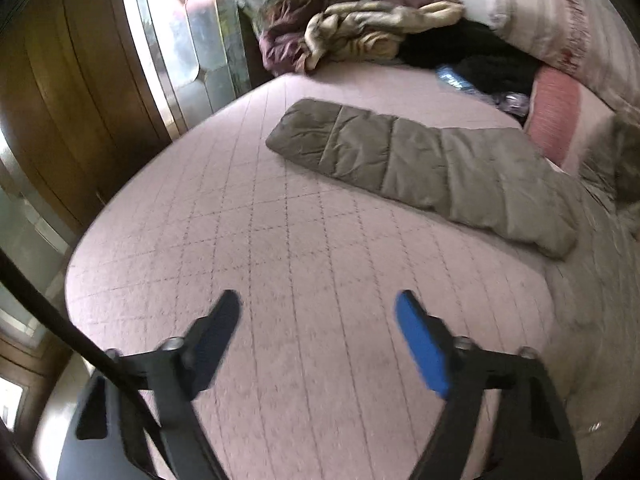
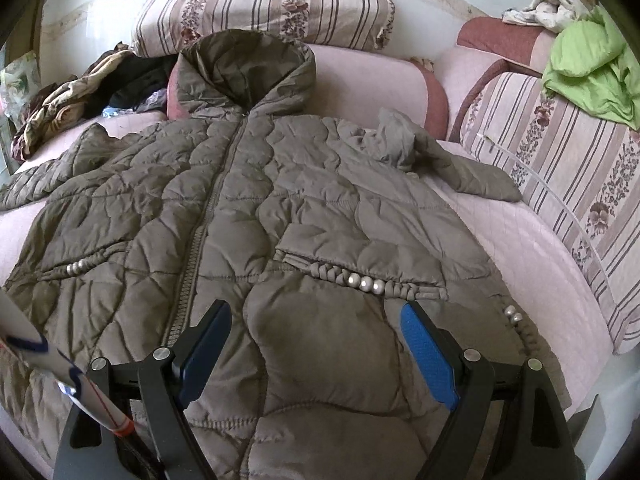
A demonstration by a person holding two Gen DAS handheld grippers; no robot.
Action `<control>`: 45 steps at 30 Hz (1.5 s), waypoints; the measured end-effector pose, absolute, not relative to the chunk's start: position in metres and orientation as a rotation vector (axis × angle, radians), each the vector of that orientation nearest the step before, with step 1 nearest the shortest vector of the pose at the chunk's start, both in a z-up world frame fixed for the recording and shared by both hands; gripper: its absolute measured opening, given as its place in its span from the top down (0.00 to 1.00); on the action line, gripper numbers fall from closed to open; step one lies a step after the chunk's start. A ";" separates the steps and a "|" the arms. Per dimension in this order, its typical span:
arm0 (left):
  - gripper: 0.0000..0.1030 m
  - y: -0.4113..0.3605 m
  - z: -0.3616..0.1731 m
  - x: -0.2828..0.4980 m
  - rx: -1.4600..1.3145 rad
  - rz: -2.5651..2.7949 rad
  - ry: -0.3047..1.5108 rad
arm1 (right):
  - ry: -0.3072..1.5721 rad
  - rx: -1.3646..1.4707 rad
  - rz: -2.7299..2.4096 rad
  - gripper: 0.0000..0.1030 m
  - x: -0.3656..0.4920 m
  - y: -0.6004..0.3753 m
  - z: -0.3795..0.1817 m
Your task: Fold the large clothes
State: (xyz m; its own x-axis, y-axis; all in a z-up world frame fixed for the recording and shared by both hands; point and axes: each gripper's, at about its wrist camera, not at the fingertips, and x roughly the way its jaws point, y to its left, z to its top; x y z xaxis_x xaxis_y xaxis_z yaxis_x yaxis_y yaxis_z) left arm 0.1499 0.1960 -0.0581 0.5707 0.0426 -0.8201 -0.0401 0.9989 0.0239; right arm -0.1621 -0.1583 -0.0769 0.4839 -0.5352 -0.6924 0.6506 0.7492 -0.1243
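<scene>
Jacket (image 2: 280, 216): quilted olive-brown puffer with a hood, lying front-up and zipped on the pink quilted bed (image 1: 280, 280), hood toward the far pillows.
Why laid so: spread flat, probably so both sleeves can be folded in over the body.
Left sleeve (image 1: 420, 168): stretched straight out across the bare quilt, well apart from the left gripper.
Right sleeve (image 2: 452, 160): bent and bunched near the striped cushion (image 2: 560, 168), not lying flat.
Surface: puffy, creased panels; silver beads (image 2: 366, 282) on braided pocket trim.
Left gripper (image 1: 318, 308): released, jaws wide, above empty quilt, holding nothing.
Right gripper (image 2: 316, 316): released, jaws wide, poised over the near hem panel; whether it touches the fabric I cannot tell.
Stage: judged as the start, no fold made yet.
Far clutter: crumpled clothes (image 1: 360, 28) piled at the far left corner.
</scene>
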 end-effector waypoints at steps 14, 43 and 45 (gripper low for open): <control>0.32 0.245 -0.102 0.291 -0.399 0.020 1.139 | 0.816 0.174 -0.738 0.13 -0.155 -0.174 -0.094; 0.87 0.060 0.031 0.281 0.051 -0.104 0.873 | 0.788 0.243 -0.668 0.12 -0.152 -0.188 -0.115; 0.87 0.023 0.053 0.254 0.057 -0.218 0.856 | 0.782 0.268 -0.654 0.12 -0.154 -0.191 -0.115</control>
